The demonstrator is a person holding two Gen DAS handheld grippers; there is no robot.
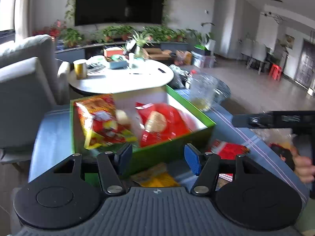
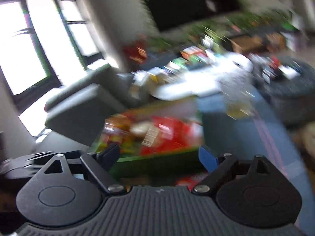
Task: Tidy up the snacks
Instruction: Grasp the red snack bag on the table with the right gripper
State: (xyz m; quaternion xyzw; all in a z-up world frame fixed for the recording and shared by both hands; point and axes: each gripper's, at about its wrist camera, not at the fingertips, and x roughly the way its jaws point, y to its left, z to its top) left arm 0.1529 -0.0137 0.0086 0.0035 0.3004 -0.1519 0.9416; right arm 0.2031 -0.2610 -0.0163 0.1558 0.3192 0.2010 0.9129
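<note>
Green cardboard is walling the open box (image 1: 173, 147) that is sitting on my blue-clothed worktop (image 1: 51, 137), and the snacks are lying inside it: a red-and-yellow packet (image 1: 100, 122) leaning against the left wall and a red bag (image 1: 163, 123) with a round pale picture filling the right half. Printing is showing on both wrappers, but blur is smearing it and I am reading no brand or word. My left gripper (image 1: 158, 157) is hovering just before the box's near wall with its jaws apart and nothing between the pads. A yellow packet (image 1: 157, 179) is lying on the cloth beneath it, and another red packet (image 1: 230, 149) is resting to the right of the box. My right hand (image 1: 303, 165) is showing at the left view's right edge. My right gripper (image 2: 158, 157) is also standing open and empty, pointing at the same box (image 2: 157, 163); its view is streaking too badly for any lettering. Behind the box a clear glass jar (image 1: 204, 92) is standing on the cloth.
</note>
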